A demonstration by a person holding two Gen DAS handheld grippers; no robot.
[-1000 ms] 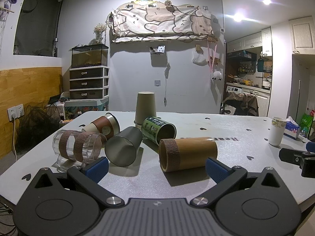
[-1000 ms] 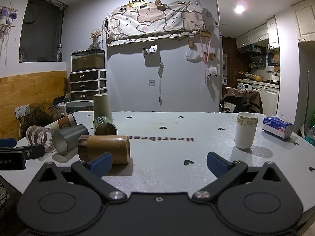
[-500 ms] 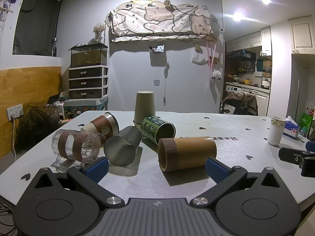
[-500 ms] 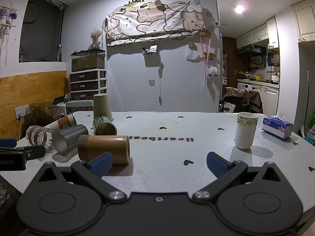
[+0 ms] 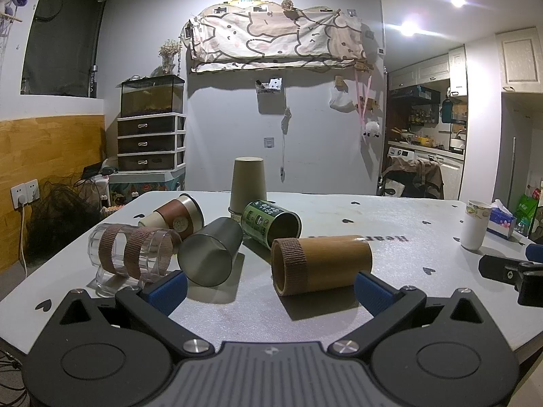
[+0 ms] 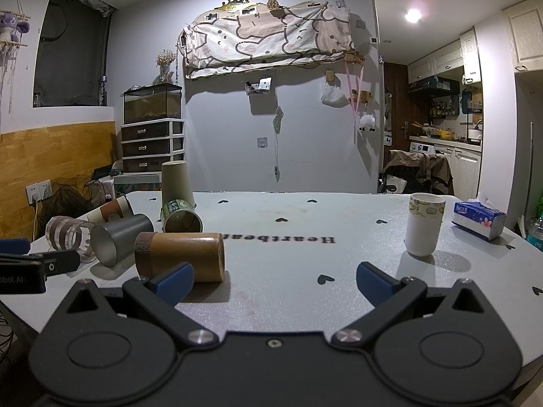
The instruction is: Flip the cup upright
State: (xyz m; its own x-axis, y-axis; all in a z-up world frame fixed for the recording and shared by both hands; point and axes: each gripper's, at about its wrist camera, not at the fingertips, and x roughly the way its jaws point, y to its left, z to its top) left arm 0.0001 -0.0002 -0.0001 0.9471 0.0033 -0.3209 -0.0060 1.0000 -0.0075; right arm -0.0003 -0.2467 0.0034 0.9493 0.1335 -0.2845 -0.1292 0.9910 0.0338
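**Toppled cups crowd the counter**

A brown bamboo cup [image 5: 320, 264] lies on its side on the grey counter [image 5: 390, 224], just ahead of the left gripper [image 5: 268, 286], fingers spread wide and empty. The right gripper [image 6: 273, 283] hovers wide too, near an upright white paper cup [image 6: 424, 229].

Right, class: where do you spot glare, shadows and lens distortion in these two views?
Left wrist view: ceiling lights flare; the bamboo cup casts a shadow toward the camera. Right wrist view: the white cup casts its shadow rightward; walls bow at the edges, corners dark.
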